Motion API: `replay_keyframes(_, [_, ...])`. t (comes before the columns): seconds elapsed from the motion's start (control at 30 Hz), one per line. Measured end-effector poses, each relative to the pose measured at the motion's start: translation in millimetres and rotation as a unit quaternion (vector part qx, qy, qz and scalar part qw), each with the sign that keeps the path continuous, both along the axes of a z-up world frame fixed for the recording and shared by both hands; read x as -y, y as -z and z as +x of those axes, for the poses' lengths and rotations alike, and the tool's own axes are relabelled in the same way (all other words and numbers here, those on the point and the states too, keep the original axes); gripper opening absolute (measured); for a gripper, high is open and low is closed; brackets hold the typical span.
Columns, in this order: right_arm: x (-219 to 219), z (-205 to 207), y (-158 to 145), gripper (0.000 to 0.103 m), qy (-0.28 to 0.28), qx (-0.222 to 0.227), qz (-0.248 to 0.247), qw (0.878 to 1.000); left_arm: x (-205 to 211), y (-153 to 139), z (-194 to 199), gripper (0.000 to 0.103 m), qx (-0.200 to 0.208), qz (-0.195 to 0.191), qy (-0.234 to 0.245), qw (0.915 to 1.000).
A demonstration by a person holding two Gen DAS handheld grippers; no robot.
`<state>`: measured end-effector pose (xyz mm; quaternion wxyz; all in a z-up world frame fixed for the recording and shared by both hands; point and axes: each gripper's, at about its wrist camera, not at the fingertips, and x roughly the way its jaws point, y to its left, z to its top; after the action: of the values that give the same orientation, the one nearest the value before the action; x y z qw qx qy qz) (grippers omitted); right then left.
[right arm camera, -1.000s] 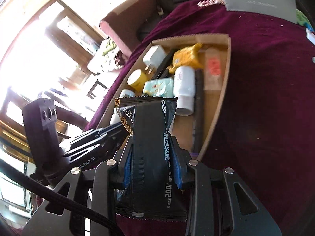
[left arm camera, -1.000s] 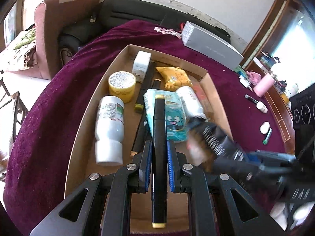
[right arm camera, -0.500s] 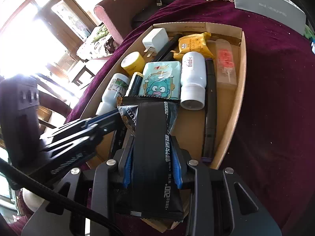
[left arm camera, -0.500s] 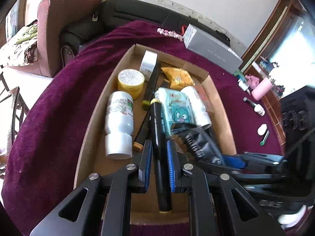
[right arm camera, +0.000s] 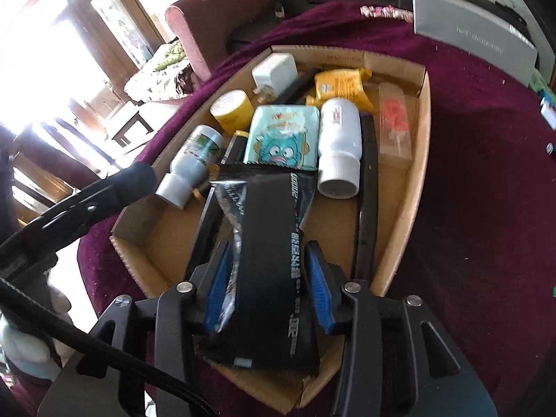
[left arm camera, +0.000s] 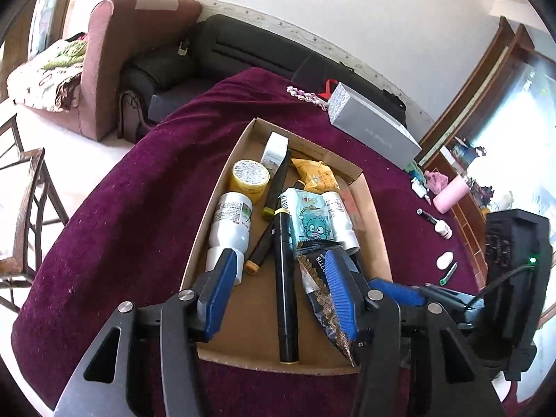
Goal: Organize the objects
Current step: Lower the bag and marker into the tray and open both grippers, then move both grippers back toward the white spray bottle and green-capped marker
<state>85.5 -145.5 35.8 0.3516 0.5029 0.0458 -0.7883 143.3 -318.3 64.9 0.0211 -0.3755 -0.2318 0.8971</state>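
- Left gripper [left arm camera: 278, 290] hangs spread wide and empty; the black marker [left arm camera: 285, 278] lies loose between its fingers on the cardboard box [left arm camera: 377, 239] floor, long axis along the fingers
- Right gripper [right arm camera: 269, 290] is nearer the black packet [right arm camera: 269, 239]; its pads flank the packet, whether clamped or slack I cannot tell; the packet runs lengthwise into the box, beside the marker

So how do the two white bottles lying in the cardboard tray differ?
The white bottle with the green label lies at the tray's left side, slanted, cap toward the left wall. The white bottle with the red-printed label lies right of the teal cartoon pouch, nearly straight along the cardboard tray, and looks stouter. Both lie on their sides, white caps toward the cameras, and neither is held.
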Motion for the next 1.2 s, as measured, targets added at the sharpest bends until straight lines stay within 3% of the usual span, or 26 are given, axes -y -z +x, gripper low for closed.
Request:
replay_keyframes(0.1, [-11.8, 7.5, -14.1, 0.053, 0.006, -0.029, -0.008, 1.000, -2.0, -6.9, 5.8, 0.048, -0.011, 0.007, 0.001, 0.9999])
replay_keyframes(0.2, [-27.4, 7.3, -24.1, 0.054, 0.024, -0.047, -0.011, 0.999, -9.4, -14.5, 8.6, 0.053, -0.021, 0.002, 0.007, 0.9997])
replay_keyframes(0.4, [-76.7, 1.3, -34.9, 0.055, 0.082, -0.081, -0.003, 0.993, -35.5, -27.5, 5.6, 0.053, -0.027, 0.002, 0.036, 0.9990])
replay_keyframes(0.47, [-89.3, -1.6, -40.5, 0.055, 0.126, -0.105, 0.014, 0.986, -49.9, -31.1, 2.9, 0.053, -0.027, -0.001, 0.049, 0.9985])
replay_keyframes(0.73, [-163.5, -7.5, -55.6, 0.059, 0.204, -0.167, 0.059, 0.963, -115.4, -40.0, -12.6, 0.053, -0.012, -0.009, 0.112, 0.9936])
replay_keyframes(1.2, [-263.0, -12.2, -61.0, 0.066, 0.278, -0.182, 0.068, 0.941, -215.1, -53.1, -34.2, 0.053, 0.006, -0.041, 0.190, 0.9809])
